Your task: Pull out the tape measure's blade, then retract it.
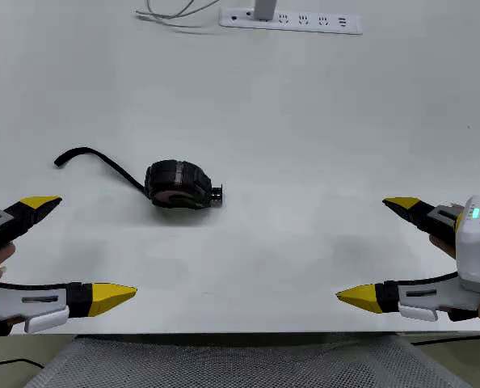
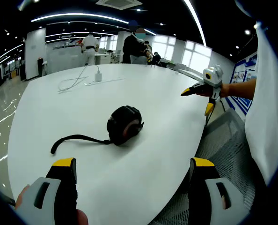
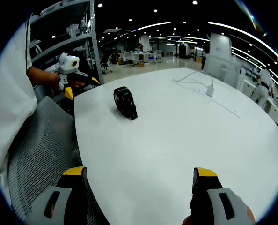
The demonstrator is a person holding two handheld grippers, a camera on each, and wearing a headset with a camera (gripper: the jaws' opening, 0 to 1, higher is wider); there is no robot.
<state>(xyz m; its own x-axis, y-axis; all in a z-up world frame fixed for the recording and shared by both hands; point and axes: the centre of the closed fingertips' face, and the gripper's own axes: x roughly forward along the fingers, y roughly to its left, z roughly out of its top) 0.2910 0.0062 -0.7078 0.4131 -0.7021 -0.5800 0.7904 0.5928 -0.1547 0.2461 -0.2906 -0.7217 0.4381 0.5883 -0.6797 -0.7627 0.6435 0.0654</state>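
Yellow-tipped and tapering to sharp points, the jaws of the left gripper (image 1: pixel 88 245) are standing spread wide, nearer than the tape (image 1: pixel 178 185) and to its left, pinching nothing. Right of the tape, well apart from it, the right gripper (image 1: pixel 368 249) is mirroring that pose, its jaws likewise gaping and empty. Both tools are showing black shanks behind the yellow tips and smooth white plastic bodies, which are running off the frame edges along with the hands holding them. Just below them, grey mesh of a chair (image 1: pixel 224 364) is being cut off by the bottom edge. The tape is lying on its side on the table (image 1: pixel 321 129), a smooth, matt white top with a rounded near edge. Its case is looking squat, rounded and black, with a paler round face turned upward; any print there is too small to read. A thin black strap (image 1: pixel 94 159) is curling away from its left side, lying flat. On its right side a small dark hook (image 1: pixel 216 193) is jutting out, the blade itself being hidden inside the case. Far behind the tape, a long white strip (image 1: pixel 292 19) with a grey cable (image 1: pixel 167 12) is lying partly clipped by the top edge.
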